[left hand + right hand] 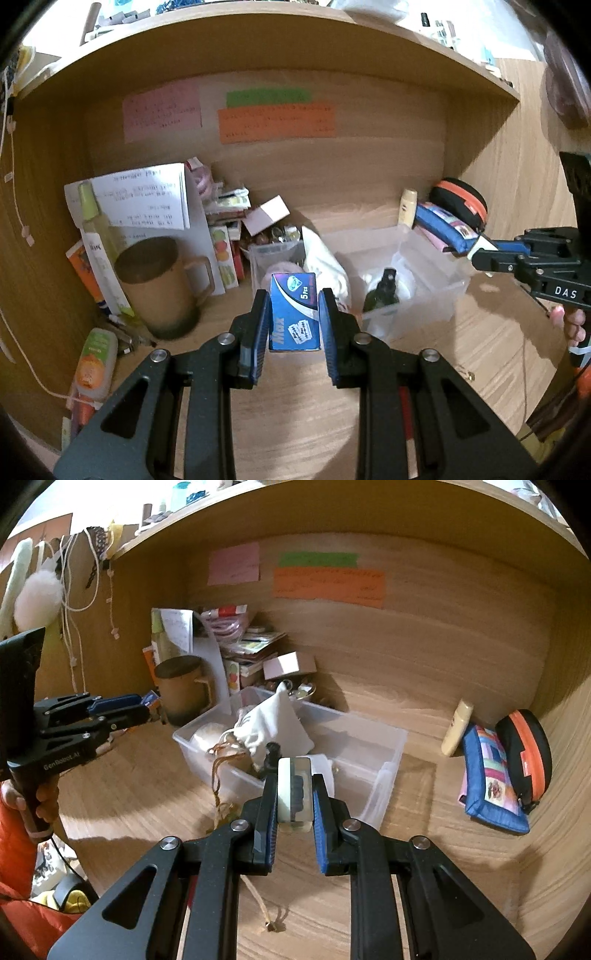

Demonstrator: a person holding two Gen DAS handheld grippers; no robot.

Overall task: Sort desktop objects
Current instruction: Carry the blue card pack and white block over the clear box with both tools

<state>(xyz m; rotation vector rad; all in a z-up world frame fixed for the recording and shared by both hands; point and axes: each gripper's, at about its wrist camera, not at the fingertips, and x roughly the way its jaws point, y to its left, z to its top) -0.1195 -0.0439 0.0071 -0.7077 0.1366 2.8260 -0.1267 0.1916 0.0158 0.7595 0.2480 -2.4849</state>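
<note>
My left gripper (294, 300) is shut on a small blue box (294, 314) marked "Max", lifted above the wooden desk. In the right wrist view that same left gripper (153, 710) shows at the left edge, the blue box (150, 698) at its tip. My right gripper (294, 775) is shut on a small white and clear case (293, 794) with something dark inside, held just in front of the clear plastic bin (384, 760). Seen from the left wrist, the right gripper (476, 254) comes in from the right over the bin (436, 280), the case's white end (480, 244) showing.
The bin holds a white drawstring pouch (275, 720) and a dark spray bottle (384, 291). A brown lidded mug (162, 284), papers and boxes crowd the back left. A blue patchwork pouch (491, 775), an orange-and-black case (528, 753) and a cream tube (458, 727) sit at the right.
</note>
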